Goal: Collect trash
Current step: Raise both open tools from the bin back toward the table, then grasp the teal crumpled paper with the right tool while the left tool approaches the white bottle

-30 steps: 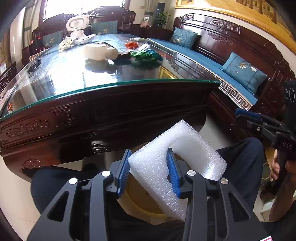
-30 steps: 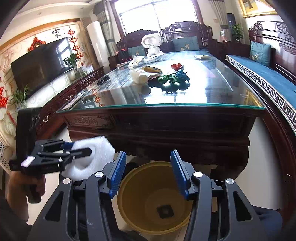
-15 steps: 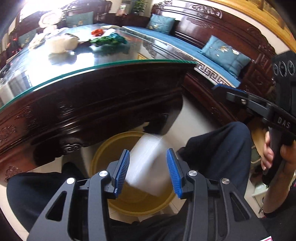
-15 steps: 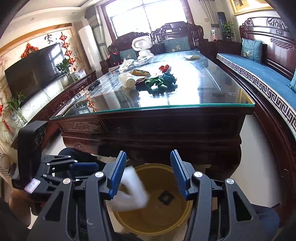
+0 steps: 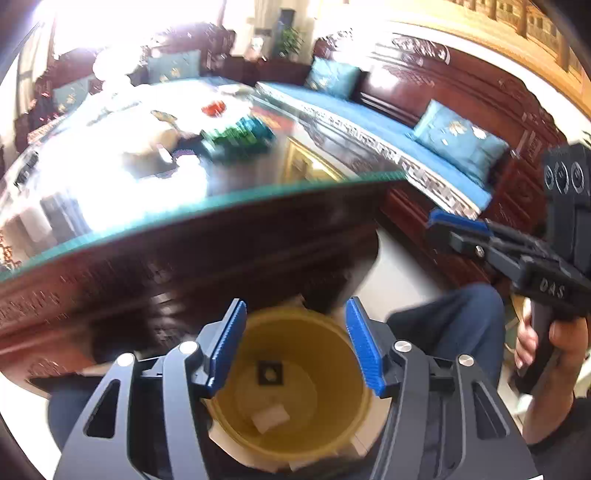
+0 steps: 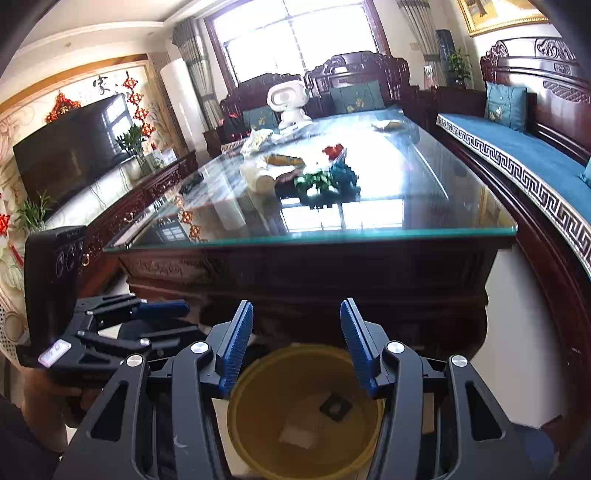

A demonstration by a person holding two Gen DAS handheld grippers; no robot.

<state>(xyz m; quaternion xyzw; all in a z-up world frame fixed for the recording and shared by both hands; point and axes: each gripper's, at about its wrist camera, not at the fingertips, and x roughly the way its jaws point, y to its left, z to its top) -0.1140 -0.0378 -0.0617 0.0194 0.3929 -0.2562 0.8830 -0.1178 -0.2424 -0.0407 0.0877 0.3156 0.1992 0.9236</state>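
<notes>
Daylight pours in from the window (image 6: 295,33) at the far end of the room, blowing out to white there and throwing a hard glare across the glass table top (image 6: 369,206), which in the left wrist view (image 5: 110,192) washes out almost wholly. The left wrist view is smeared with motion blur over the table and sofa (image 5: 369,122), while the right wrist view is sharp. Both bend strongly at the rims with black corners, and the yellow bin (image 6: 258,443) under the table edge lies in soft shadow.
</notes>
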